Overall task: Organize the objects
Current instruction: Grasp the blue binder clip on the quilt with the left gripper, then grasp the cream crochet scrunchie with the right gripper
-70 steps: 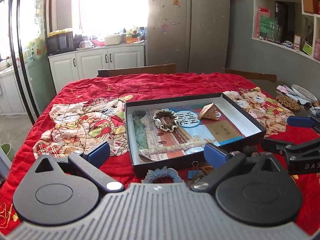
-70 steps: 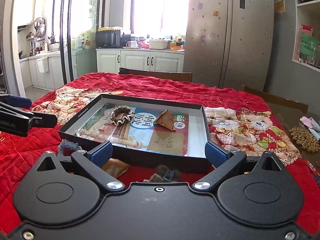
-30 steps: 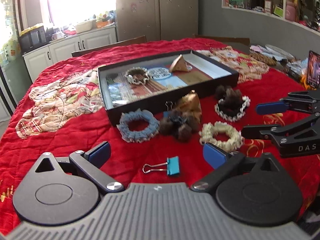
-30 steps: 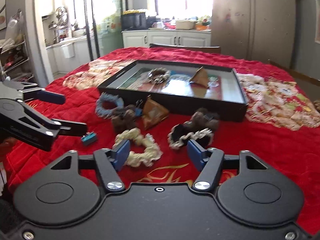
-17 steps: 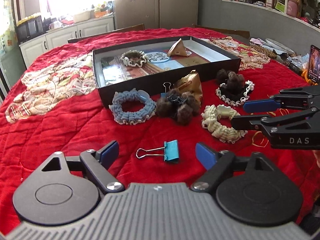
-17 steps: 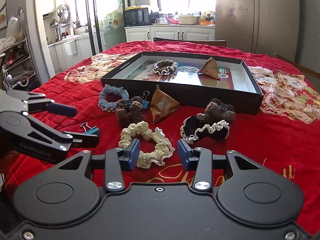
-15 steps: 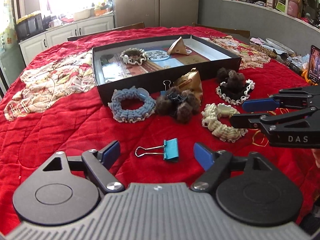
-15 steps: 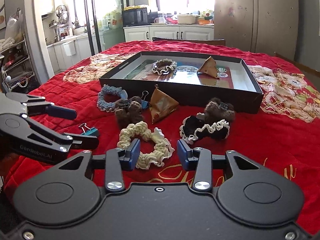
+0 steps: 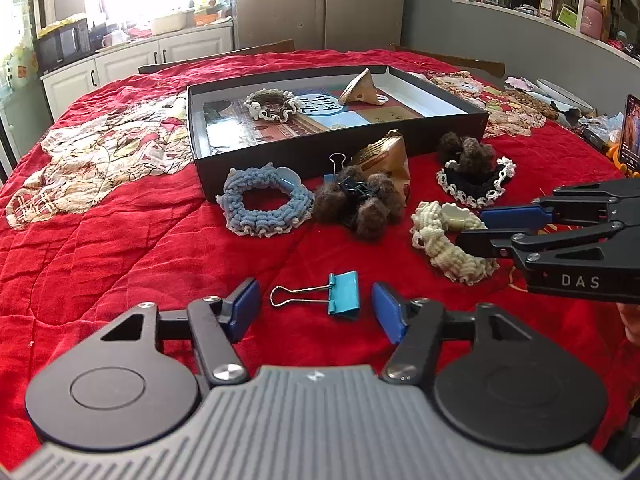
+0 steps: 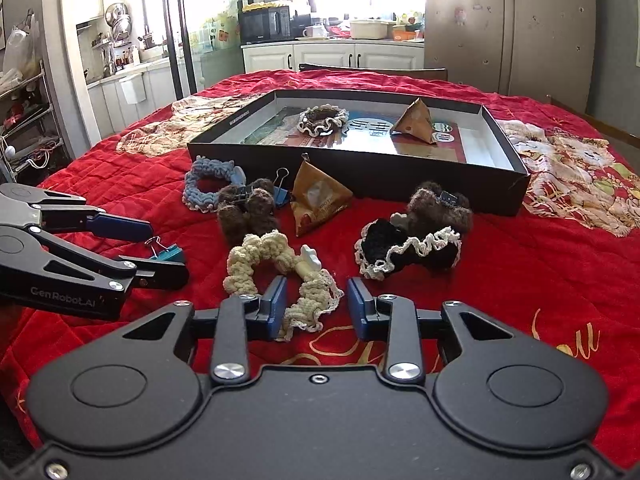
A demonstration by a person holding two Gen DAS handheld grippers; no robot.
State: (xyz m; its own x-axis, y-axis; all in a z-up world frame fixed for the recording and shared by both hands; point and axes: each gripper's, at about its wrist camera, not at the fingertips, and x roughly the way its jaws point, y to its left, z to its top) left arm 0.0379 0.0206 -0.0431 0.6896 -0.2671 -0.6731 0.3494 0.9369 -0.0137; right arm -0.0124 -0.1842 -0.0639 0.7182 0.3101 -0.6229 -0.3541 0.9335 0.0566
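Your left gripper (image 9: 316, 304) opens the left wrist view: its blue pads stand apart and are closing, with the teal binder clip (image 9: 342, 293) on the red cloth (image 9: 120, 248) between and just ahead of them, untouched. The clip's long axis runs across the gap, wire handles toward the left pad, teal body toward the right pad. Take the black box (image 9: 400, 142) as your landmark: the clip lies well in front of its near wall, nearer you than anything else. Just in front of that wall sit a blue scrunchie (image 9: 266, 208), a brown pom-pom bunch (image 9: 360, 204) and a gold triangular packet (image 9: 384, 160). To the right, the cream scrunchie (image 9: 448, 240) lies in front of the box, with your right gripper (image 9: 472, 228) reaching over it.

From the right wrist view, your right gripper (image 10: 316, 308) has narrowly parted pads, closing, with the near end of the cream scrunchie (image 10: 280, 276) between them; one pad touches the yarn, the other shows a gap. The ring stretches away toward the box (image 10: 360, 184). A black lace-edged scrunchie (image 10: 408, 252) lies right of it. Your left gripper (image 10: 160, 248) brackets the clip (image 10: 170, 254) at the left. Each hand is nearest its own target.
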